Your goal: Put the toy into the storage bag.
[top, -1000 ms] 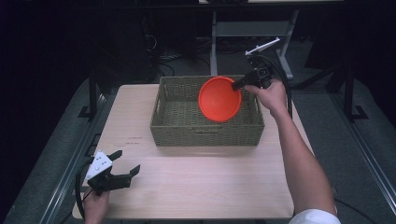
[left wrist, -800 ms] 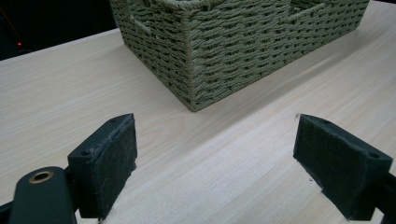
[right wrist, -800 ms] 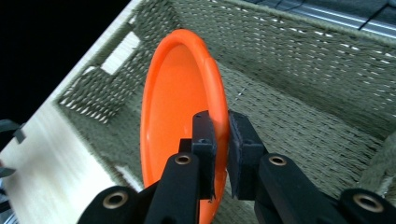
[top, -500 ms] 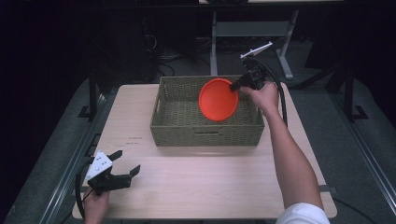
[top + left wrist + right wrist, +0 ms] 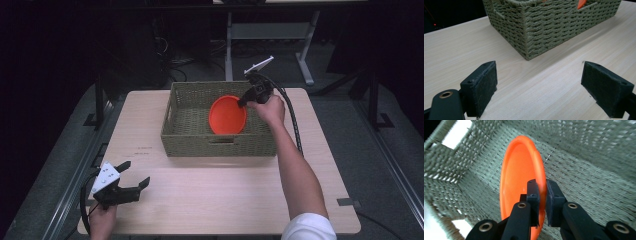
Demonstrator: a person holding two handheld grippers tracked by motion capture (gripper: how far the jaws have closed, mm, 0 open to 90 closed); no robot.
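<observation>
Right gripper (image 5: 542,192) pinches rim of orange plate (image 5: 227,115), fingers squeezed on it. Plate tilted inside woven basket (image 5: 192,141). Left gripper (image 5: 131,176) rests near table (image 5: 215,195) corner, fingers spread wide, holding nothing.

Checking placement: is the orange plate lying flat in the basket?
No, tilted on edge: orange plate clamped by right gripper inside wicker basket.

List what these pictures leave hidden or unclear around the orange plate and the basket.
- Plate's lower edge: the right tool covers it in the right gripper view, so contact with the basket floor cannot be told.
- Most of the plate in the left gripper view: hidden behind the basket wall.
- Basket's far end in the left gripper view: cut off by the top edge.
- Basket weave in the right gripper view: blurred.
</observation>
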